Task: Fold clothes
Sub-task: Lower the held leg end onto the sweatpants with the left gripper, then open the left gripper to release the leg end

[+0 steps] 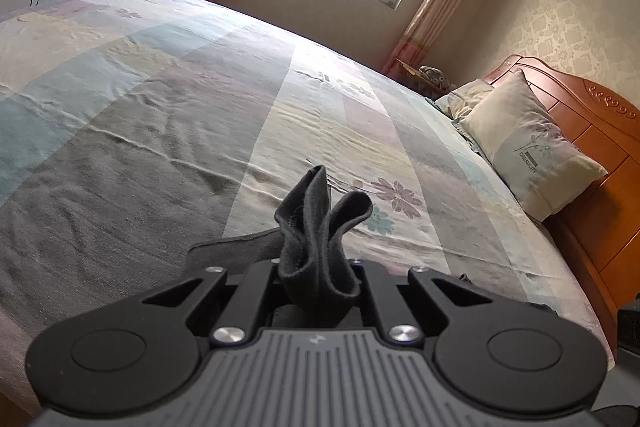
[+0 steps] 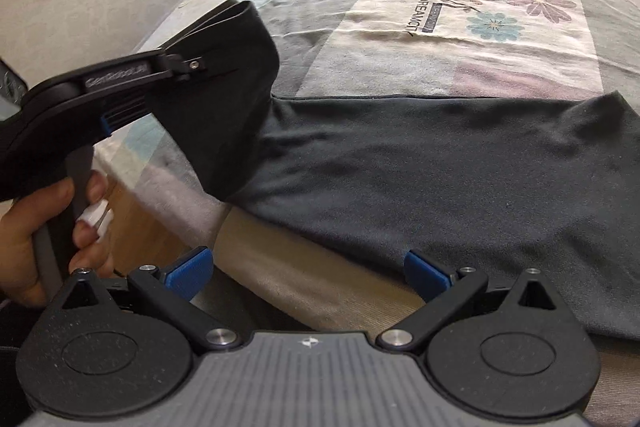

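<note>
The dark garment lies spread along the near edge of the bed. The left tool is clamped on one bunched end, lifting it clear, probably to carry it over as a fold. The right tool hangs with jaws apart, holding nothing.

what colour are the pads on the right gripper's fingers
Blue pads on black fingers, clearest in the right wrist view.
</note>
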A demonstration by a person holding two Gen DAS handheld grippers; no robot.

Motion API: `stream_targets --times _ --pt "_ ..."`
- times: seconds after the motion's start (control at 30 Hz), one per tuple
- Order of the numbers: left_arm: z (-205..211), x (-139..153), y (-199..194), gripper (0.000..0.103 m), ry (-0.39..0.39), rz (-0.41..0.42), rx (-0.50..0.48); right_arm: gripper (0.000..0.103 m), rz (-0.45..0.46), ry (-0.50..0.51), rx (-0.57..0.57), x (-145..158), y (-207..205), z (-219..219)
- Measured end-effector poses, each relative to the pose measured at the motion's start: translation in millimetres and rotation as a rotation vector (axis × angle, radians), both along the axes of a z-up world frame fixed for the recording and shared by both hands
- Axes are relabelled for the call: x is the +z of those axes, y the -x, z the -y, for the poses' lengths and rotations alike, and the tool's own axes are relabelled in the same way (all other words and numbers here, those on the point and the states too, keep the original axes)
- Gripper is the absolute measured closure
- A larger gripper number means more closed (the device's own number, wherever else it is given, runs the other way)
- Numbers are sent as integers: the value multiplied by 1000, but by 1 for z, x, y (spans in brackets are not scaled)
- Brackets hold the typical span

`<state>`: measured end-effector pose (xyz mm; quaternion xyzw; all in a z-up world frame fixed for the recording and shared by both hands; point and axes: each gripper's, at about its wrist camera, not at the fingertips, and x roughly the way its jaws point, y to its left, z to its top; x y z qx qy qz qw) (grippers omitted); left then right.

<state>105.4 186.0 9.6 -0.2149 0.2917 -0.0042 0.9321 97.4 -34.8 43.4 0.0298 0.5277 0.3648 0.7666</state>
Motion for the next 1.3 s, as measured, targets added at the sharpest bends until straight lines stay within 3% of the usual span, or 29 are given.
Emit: stream_targets --times 0.4,0.67,0.83,0.93,1.07,1.23,1.3 --pt "38 -20 -14 97 -91 -73 -4 0 -15 -44 -6 2 9 36" --pt "72 -44 -32 97 -218 -126 -43 0 -27 -44 -41 0 8 53" --pt "80 -61 -41 96 -240 -162 -68 0 -42 -42 -68 -3 5 59" --pt "78 -71 -42 96 -209 -187 -86 0 -48 -36 -75 -5 3 58" --pt "71 -78 -43 72 -102 -178 -129 0 -57 -34 -66 -7 2 53" --pt "67 -55 -33 61 -42 -129 -257 0 -51 -29 -61 -6 2 47" --pt "55 -42 -27 50 -21 -86 -280 0 -53 -28 -74 -6 2 49"
